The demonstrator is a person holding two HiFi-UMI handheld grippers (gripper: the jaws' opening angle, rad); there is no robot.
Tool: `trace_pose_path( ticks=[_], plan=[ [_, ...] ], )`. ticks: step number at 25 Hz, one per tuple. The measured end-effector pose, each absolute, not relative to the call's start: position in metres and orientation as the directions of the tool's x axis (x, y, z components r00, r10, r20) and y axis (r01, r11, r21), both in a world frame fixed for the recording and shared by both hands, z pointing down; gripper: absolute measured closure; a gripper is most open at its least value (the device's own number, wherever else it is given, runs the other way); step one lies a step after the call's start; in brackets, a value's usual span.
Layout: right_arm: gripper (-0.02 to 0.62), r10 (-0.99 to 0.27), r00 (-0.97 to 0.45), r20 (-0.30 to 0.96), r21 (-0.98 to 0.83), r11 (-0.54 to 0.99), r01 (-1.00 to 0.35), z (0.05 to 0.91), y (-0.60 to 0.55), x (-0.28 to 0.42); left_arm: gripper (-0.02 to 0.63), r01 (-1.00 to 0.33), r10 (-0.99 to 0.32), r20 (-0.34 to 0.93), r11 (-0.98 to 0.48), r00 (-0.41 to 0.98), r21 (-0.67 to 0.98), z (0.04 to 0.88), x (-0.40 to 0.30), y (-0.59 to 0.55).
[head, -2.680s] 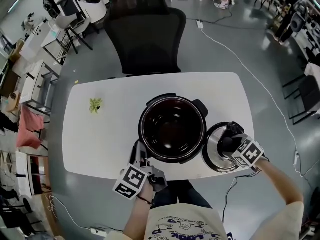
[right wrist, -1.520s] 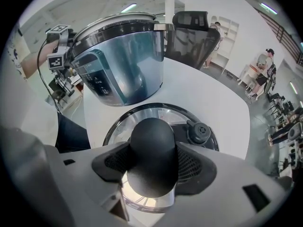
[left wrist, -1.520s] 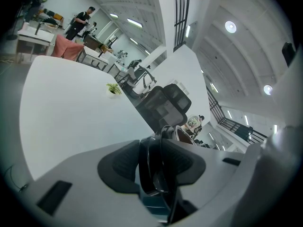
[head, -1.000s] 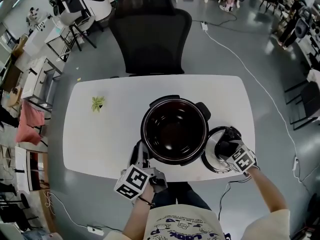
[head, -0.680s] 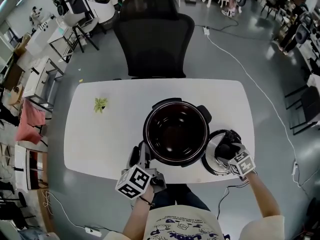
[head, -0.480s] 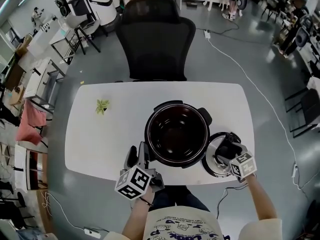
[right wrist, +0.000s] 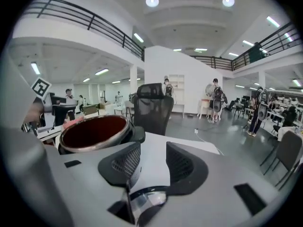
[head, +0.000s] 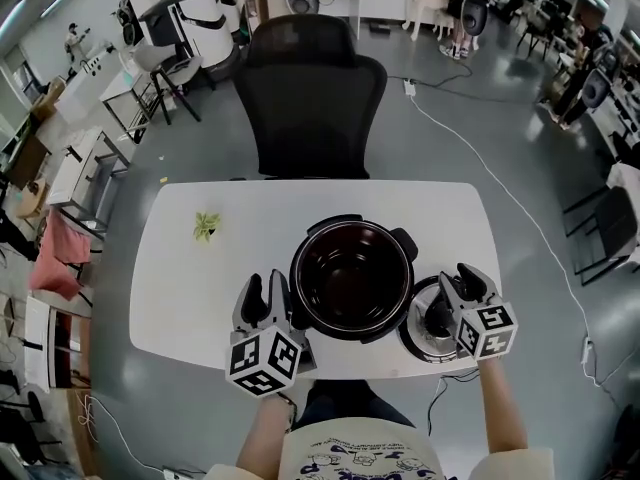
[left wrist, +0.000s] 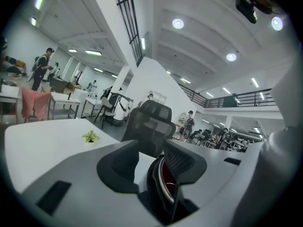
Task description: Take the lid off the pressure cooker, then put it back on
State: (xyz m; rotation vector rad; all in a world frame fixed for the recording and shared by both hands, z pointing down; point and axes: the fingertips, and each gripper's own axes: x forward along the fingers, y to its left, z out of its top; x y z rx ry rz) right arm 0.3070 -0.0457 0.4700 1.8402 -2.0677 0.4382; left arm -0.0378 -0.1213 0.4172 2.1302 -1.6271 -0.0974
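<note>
- While the lid is off and lying apart from its pot, I read the counter [head: 195, 288] from its left edge: only a small green plant [head: 206, 226] toward the back left corner, no part of the job.
- My left tongs [head: 263, 293] hang over the front edge just left of the cooker. Their jaws stand apart, though they have just been closing a little, and nothing is between them.
- Next comes the pressure cooker [head: 350, 273], open and empty, right of centre and close to the front edge. I judge it heavy enough to stay put without bracing.
- Just right of it, near the front right corner, lies the lid [head: 412, 336], flat, with its dark knob [head: 438, 316] up. It looks like stiff polished metal, so I expect real weight and a slick rim. The knob is where I would take hold, squarely, since a grip off-centre may let it tip.
- My right tongs [head: 462, 280] hover above the lid. Their jaws have just been closing but are still apart, pressing on nothing, with bare counter showing between them.
</note>
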Motion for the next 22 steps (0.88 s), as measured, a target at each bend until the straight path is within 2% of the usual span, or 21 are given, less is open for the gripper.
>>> trace_pose_path(
  ticks=[10, 16, 22],
  plan=[
    [0.534, -0.987, 0.022, 0.158, -0.041, -0.029, -0.999, 0.373, -0.063, 0.276, 0.506, -0.916, -0.930, 0.083, -0.332, 0.358, 0.225, 0.358, -0.010, -0.127],
    [0.580, -0.994, 0.074, 0.086, -0.006, -0.075, -0.997, 0.349, -0.060, 0.264, 0.555, -0.917, -0.927, 0.034, -0.363, 0.373, 0.166, 0.334, 0.000, -0.125],
    [0.584, -0.995, 0.094, 0.045, 0.020, -0.093, -0.995, 0.334, -0.054, 0.255, 0.592, -0.915, -0.921, 0.007, -0.387, 0.390, 0.117, 0.319, 0.009, -0.118]
  ],
)
